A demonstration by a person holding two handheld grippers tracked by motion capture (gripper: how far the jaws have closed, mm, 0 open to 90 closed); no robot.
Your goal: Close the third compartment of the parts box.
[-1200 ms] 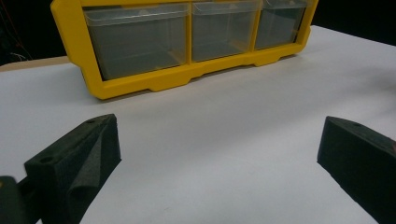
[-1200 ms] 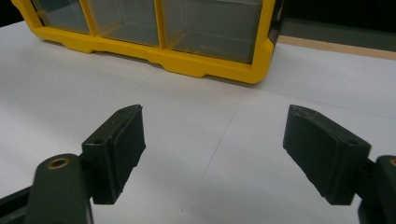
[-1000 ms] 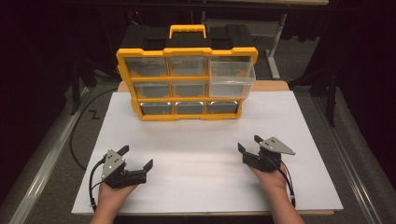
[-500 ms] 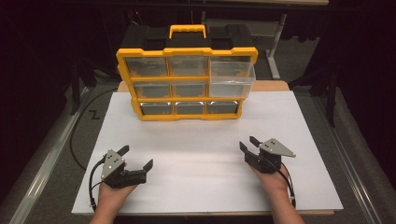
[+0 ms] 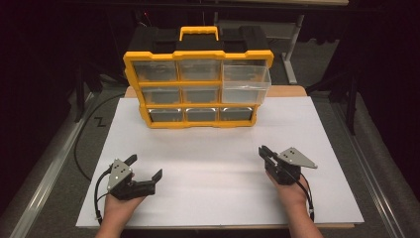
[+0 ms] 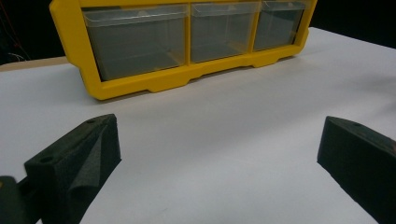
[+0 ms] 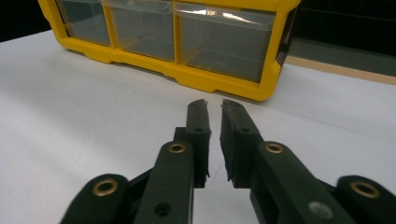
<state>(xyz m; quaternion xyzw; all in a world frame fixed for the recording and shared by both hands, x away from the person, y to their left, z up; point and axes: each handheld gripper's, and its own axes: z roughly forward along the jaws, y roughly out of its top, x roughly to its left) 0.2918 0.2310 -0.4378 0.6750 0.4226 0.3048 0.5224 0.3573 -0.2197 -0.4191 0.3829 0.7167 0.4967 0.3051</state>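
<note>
A yellow organiser point(image 5: 198, 58) with a handle and several clear drawers stands upright at the back of the white sheet point(image 5: 213, 148). Its top right drawer point(image 5: 246, 82) is pulled out toward me; the others sit flush. My left gripper point(image 5: 146, 166) rests low at the front left, jaws wide apart and empty. In the left gripper view the left gripper point(image 6: 219, 140) faces the organiser's bottom row point(image 6: 177, 81). My right gripper point(image 5: 261, 150) sits at the front right. In the right gripper view the right gripper point(image 7: 214, 105) has only a thin slit between its jaws, with nothing held, and points at the organiser point(image 7: 210, 83).
The white sheet covers a wooden tabletop point(image 5: 292, 91) whose edge shows behind the organiser. A black cable point(image 5: 79, 148) loops over the grey floor at the left. Dark stands and table legs point(image 5: 292, 54) surround the back.
</note>
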